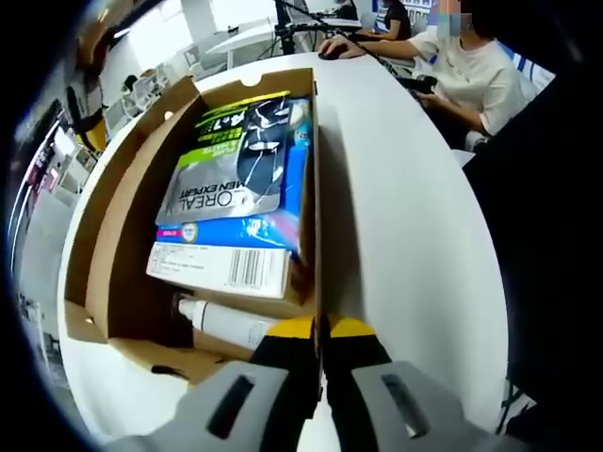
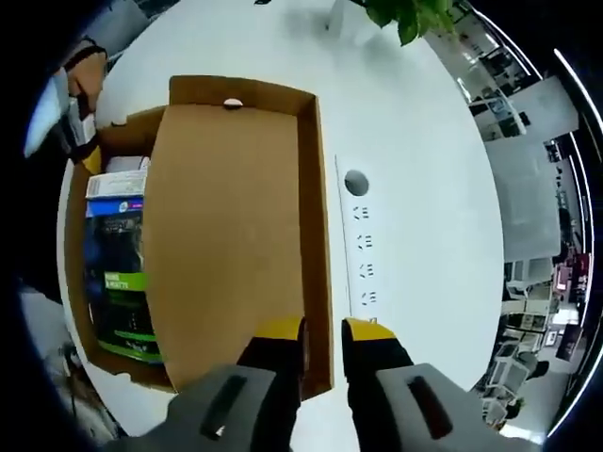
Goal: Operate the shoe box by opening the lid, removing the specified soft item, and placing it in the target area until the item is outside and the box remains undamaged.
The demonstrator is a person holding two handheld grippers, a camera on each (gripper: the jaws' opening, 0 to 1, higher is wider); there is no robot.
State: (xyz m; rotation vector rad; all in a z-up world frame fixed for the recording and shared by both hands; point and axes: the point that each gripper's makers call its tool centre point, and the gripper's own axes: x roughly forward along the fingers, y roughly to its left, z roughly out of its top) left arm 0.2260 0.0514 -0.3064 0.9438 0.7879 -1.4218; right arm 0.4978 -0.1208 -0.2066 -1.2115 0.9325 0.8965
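Observation:
The cardboard shoe box (image 1: 122, 273) lies open on a white table. Inside, a dark and green L'Oreal Men Expert pouch (image 1: 236, 155) lies on a blue and white carton (image 1: 226, 259), with a white tube (image 1: 221, 322) beside them. My left gripper (image 1: 321, 331) is shut on the box's near side wall. In the right gripper view the opened lid (image 2: 231, 245) shows its brown inner face, and the pouch (image 2: 118, 282) sits in the box to its left. My right gripper (image 2: 323, 341) straddles the lid's side rim, jaws closed on it.
The white table (image 1: 405, 217) stretches to the right of the box. A person (image 1: 471, 71) sits at its far end with a hand on a mouse. A cable hole (image 2: 356, 183) and socket strip (image 2: 363, 254) lie beside the lid. A plant (image 2: 405, 14) stands further off.

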